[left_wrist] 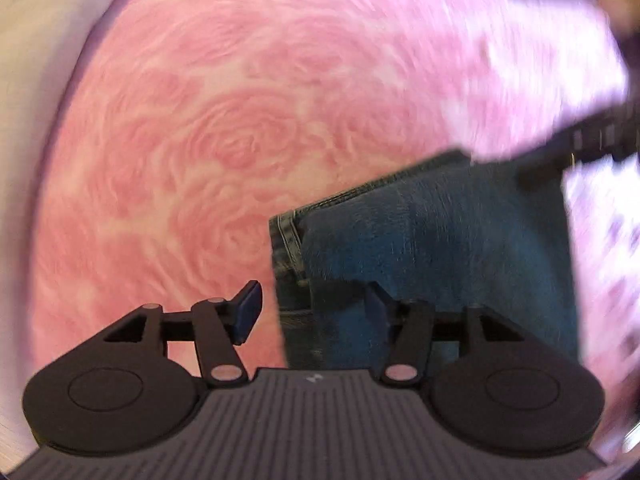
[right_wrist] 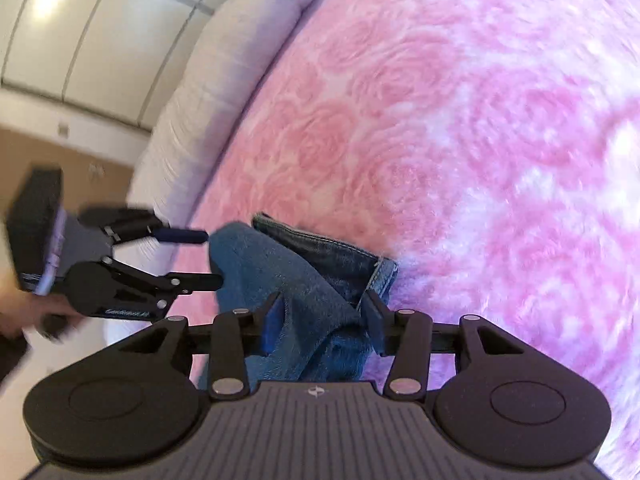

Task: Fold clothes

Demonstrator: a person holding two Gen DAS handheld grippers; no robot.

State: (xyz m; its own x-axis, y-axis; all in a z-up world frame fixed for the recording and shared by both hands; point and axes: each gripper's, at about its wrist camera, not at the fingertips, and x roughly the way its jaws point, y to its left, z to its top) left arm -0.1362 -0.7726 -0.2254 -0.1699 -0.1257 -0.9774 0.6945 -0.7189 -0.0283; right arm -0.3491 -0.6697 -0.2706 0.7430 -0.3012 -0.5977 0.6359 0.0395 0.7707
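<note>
A folded pair of blue jeans (left_wrist: 440, 248) lies on a pink rose-patterned blanket (left_wrist: 200, 140). My left gripper (left_wrist: 314, 310) points down over the jeans' left hemmed edge with its jaws apart: one pad hangs over the blanket, the other over the denim. In the right wrist view the jeans (right_wrist: 300, 280) bunch up between the fingers of my right gripper (right_wrist: 324, 316), whose jaws stand apart with the blue pad face showing. The left gripper (right_wrist: 200, 258) appears there at the left, open beside the denim. The right gripper (left_wrist: 580, 144) is a dark blur at the jeans' far corner.
The blanket (right_wrist: 460, 120) covers a bed with a white padded edge (right_wrist: 200, 100) along its left side. Beyond it are a light panelled wall (right_wrist: 80, 40) and a brown floor strip. A person's hand (right_wrist: 24, 316) holds the left gripper.
</note>
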